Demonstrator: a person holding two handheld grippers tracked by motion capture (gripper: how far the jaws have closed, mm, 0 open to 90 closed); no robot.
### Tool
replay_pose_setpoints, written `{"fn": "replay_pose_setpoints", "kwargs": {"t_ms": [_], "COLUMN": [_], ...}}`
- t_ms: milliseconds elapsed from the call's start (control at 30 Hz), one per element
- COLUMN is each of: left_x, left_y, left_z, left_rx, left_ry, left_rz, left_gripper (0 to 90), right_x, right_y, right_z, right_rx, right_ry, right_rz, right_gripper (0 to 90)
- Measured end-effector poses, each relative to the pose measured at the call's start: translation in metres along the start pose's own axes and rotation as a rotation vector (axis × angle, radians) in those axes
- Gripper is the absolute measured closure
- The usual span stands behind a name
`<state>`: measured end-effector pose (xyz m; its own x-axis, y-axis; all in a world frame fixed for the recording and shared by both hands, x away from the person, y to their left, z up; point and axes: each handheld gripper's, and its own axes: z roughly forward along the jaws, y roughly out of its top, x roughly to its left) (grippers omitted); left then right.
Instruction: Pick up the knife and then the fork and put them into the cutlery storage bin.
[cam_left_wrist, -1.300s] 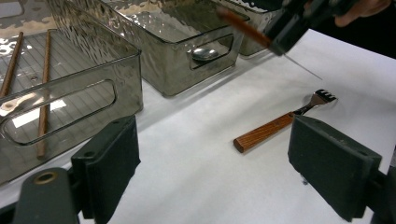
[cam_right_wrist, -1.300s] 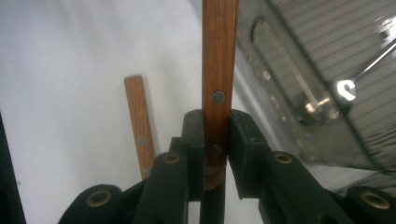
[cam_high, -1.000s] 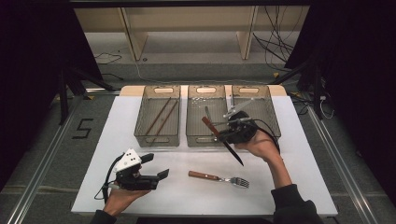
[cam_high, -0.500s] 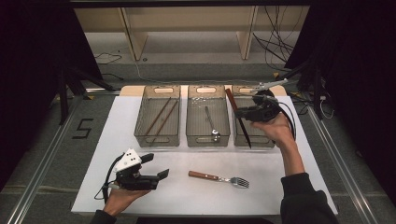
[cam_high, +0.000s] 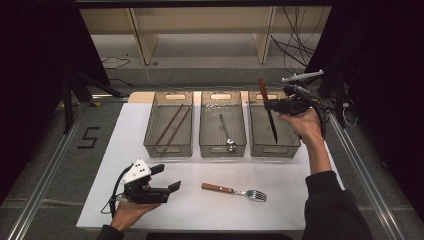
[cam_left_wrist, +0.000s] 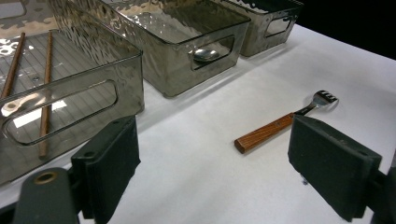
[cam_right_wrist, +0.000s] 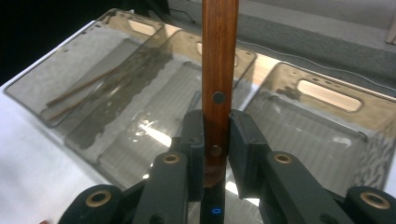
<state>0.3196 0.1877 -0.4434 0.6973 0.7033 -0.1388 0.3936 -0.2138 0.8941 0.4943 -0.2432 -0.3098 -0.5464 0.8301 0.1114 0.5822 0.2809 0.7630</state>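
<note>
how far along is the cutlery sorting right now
Done: chopsticks lie in the left bin, a spoon in the middle bin. In hand: the right gripper holds a wooden-handled knife over the right bin. Left: the fork on the table, near the open left gripper.

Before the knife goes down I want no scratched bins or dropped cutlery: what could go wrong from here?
1. The right gripper pinches the knife only by its wooden handle, so the long blade could swing or slip.
2. The blade tip hangs over the right bin and might strike its wall or rim.
3. The fork lies loose near the open left gripper, easily nudged.
</note>
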Motion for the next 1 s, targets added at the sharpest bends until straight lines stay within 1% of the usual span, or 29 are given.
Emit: {"fn": "replay_pose_setpoints", "kwargs": {"t_ms": [267, 400, 467, 567, 767, 1000], "left_x": [0.000, 0.000, 0.000, 0.000, 0.000, 0.000], "left_y": [0.000, 0.000, 0.000, 0.000, 0.000, 0.000], "left_z": [0.000, 0.000, 0.000, 0.000, -0.001, -0.001], "left_rx": [0.000, 0.000, 0.000, -0.001, -0.006, -0.008], "left_ry": [-0.001, -0.001, -0.001, -0.002, -0.002, -0.002], "left_rz": [0.000, -0.002, -0.001, -0.001, -0.001, -0.001], "left_gripper": [16.1, 16.1, 16.1, 16.1, 16.1, 16.1], "right_x": [-0.019, -0.026, -0.029, -0.033, -0.038, -0.041], "right_y": [-0.003, -0.004, -0.006, -0.009, -0.017, -0.025], "right_z": [0.012, 0.015, 0.016, 0.018, 0.025, 0.032], "right_rx": [0.010, 0.005, 0.000, 0.002, 0.002, 0.016], "right_ry": [-0.064, -0.095, -0.106, -0.120, -0.129, -0.128], "right_rz": [0.042, 0.058, 0.074, 0.083, 0.115, 0.135], "right_gripper": [77.3, 77.3, 77.3, 77.2, 77.2, 77.2]}}
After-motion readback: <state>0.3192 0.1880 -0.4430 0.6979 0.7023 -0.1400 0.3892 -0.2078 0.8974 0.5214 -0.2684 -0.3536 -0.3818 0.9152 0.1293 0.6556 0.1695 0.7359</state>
